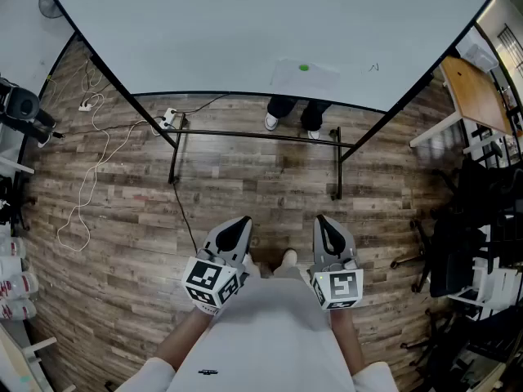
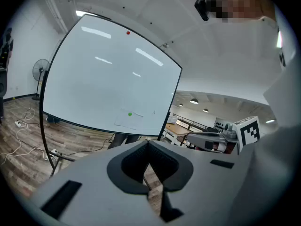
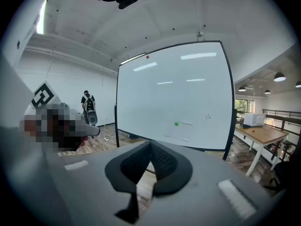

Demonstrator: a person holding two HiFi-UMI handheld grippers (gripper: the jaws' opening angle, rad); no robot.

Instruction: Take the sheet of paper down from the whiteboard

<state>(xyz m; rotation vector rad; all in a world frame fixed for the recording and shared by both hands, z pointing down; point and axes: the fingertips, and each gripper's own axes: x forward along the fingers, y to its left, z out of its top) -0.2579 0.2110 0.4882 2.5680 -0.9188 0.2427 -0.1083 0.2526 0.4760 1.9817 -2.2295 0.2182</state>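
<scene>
Whiteboard (image 1: 245, 31) — stands ahead of you on a black frame (image 1: 253, 135), over the wood floor (image 1: 122, 219).
Sheet of paper (image 1: 304, 76) — low on the board's right part, under a green magnet (image 1: 304, 68).
Your left gripper (image 1: 239, 223) — jaws together, nothing between them.
Your right gripper (image 1: 325, 221) — jaws together, empty.
Both are held well apart from the sheet.

One whiteboard (image 1: 245, 31) is counted ahead of the jaws, bearing one sheet of paper (image 1: 304, 78), one green magnet (image 1: 304, 68) and one red magnet (image 3: 147, 57). Two grippers are counted: left gripper (image 1: 243, 221), right gripper (image 1: 322, 220). One fan (image 2: 41, 69) is seen to their left.
</scene>
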